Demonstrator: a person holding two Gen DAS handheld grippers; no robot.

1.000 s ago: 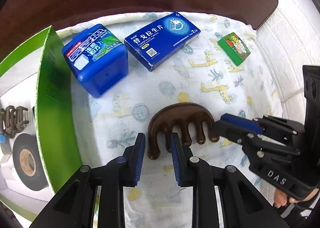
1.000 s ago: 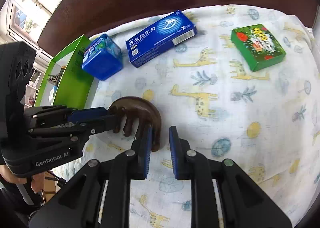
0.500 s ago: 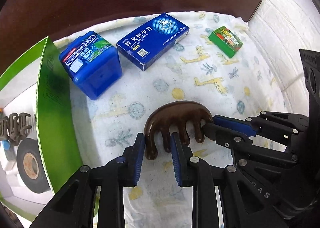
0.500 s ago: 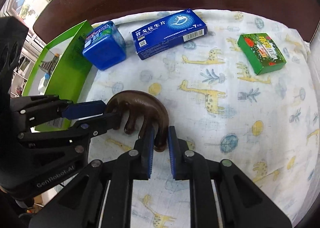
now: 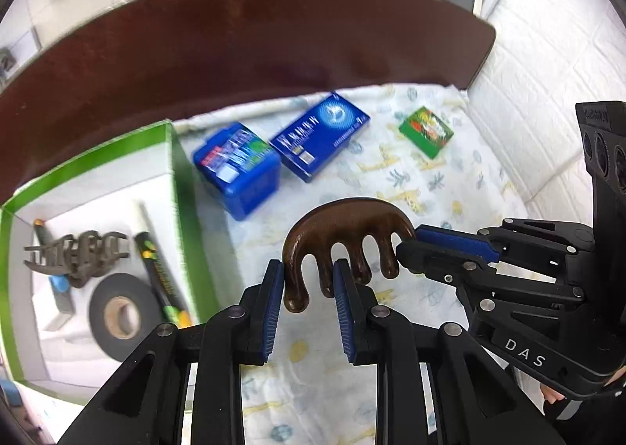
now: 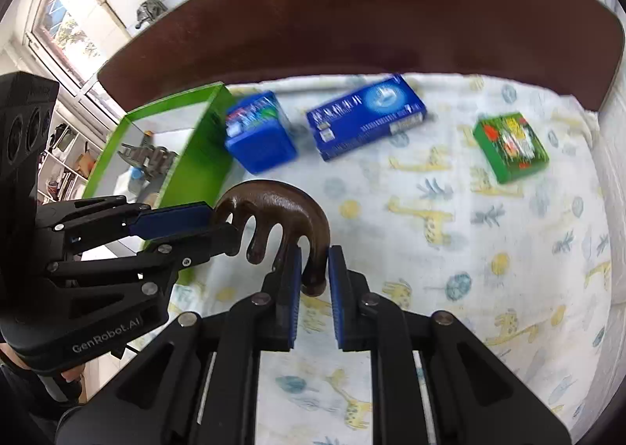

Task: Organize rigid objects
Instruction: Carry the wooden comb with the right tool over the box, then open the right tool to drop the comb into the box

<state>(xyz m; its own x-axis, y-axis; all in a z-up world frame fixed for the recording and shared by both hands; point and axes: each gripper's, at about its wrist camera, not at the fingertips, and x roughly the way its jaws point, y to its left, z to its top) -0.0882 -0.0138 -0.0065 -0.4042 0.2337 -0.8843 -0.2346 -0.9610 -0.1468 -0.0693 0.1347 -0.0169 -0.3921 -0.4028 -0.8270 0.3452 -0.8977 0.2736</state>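
Note:
A dark brown wooden comb with thick rounded teeth hangs above the giraffe-print cloth, carried by both grippers. My left gripper is shut on the teeth at the comb's left end. My right gripper comes in from the right and is shut on the outermost tooth at the other end. In the right wrist view the comb arches between my right gripper, whose pads pinch one tooth, and my left gripper on the far side.
A green-walled box on the left holds a hair claw, a black tape roll and a pen. On the cloth lie a blue tub, a flat blue carton and a small green box. A dark wooden board rises behind.
The right gripper closed on the end tooth. Both grippers then rose together, lifting the comb off the cloth; the boxes now look farther away.

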